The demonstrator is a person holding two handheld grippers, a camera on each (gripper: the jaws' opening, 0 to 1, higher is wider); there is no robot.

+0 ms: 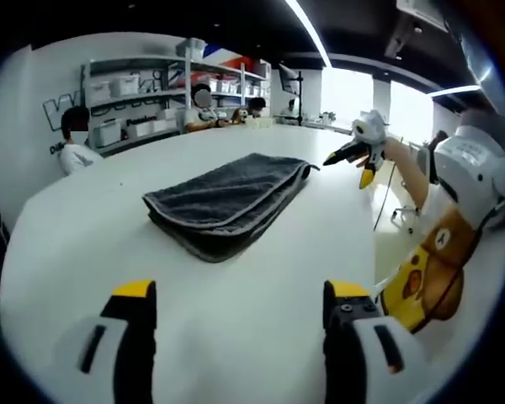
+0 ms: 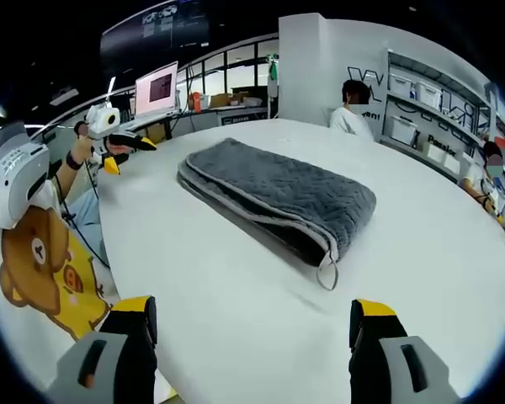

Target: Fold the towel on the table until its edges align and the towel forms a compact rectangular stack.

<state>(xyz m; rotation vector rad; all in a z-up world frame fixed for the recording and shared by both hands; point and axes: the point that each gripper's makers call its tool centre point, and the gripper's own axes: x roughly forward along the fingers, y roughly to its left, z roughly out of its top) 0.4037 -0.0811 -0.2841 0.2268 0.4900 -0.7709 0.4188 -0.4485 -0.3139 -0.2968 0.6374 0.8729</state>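
A: Towel [image 1: 227, 200] where?
B: Folded, mid surface [image 1: 84, 252], ahead of both tools, well apart. Long axis near-left to far-right. Left tool [image 1: 240, 337], right tool [image 2: 252, 349]: spread, empty; nearer one unclear.

Each view's own claw is cut off at the bottom edge: the left claw [image 1: 240, 316] and the right claw [image 2: 251, 328] show just their yellow-tipped prongs. The folded towel [image 1: 227, 200] hides its lower layers and the bench [image 1: 261, 337] beneath it. In the right gripper view the bench runs out of sight at the right. Labels on the shelf bins [image 1: 124, 86] are too small to read. The other claw [image 1: 352, 156] is too small to tell its jaws' stand.
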